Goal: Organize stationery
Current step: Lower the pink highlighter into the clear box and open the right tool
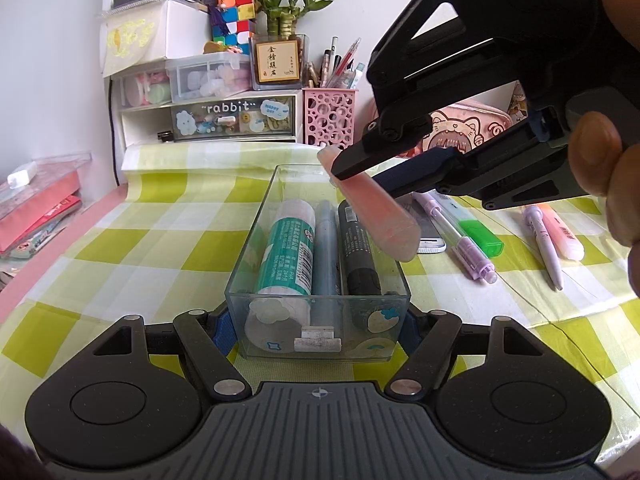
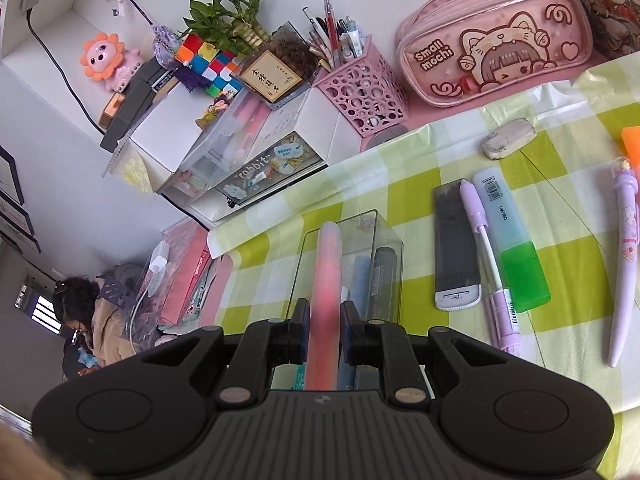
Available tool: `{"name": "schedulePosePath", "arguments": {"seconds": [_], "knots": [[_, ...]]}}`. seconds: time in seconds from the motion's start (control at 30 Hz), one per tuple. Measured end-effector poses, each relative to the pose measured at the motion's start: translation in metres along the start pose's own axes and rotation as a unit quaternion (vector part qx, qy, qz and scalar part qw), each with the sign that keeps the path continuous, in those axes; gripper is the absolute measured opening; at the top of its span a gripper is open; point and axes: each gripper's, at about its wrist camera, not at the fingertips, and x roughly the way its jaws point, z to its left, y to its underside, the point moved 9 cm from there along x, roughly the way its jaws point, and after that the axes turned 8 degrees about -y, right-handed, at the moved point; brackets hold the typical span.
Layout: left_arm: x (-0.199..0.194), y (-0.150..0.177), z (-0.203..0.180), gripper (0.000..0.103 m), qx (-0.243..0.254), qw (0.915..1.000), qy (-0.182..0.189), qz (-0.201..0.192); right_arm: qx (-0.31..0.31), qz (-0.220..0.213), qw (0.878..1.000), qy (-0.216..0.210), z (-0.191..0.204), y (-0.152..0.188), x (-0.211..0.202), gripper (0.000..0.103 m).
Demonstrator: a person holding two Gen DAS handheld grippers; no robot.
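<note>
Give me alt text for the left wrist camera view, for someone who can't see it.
The left tongs grip a clear box holding three markers, while the right tongs hold a pink highlighter tilted above it. Loose pens lie on the checked tablecloth beside it.

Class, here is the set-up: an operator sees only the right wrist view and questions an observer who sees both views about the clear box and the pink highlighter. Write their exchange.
Operator: Is anything holding the clear box?
Observer: Yes, the left gripper is shut on the clear box at its near end.
Operator: Is my pink highlighter inside yet?
Observer: No. The pink highlighter hangs tilted in the right gripper, above the black marker by the box's right wall.
</note>
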Motion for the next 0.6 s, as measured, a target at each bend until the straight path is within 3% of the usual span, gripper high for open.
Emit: {"name": "schedulePosePath", "arguments": {"seconds": [0.27, 0.6], "knots": [[0.000, 0.000, 0.000, 0.073, 0.000, 1.0000, 0.000, 0.000, 0.000, 0.017, 0.999, 0.037, -0.004, -0.001, 0.015, 0.006], [0.000, 0.000, 0.000, 0.073, 0.000, 1.0000, 0.000, 0.000, -0.061, 0.031, 0.996, 0.057, 0.004, 0.006, 0.018, 0.006]]}}
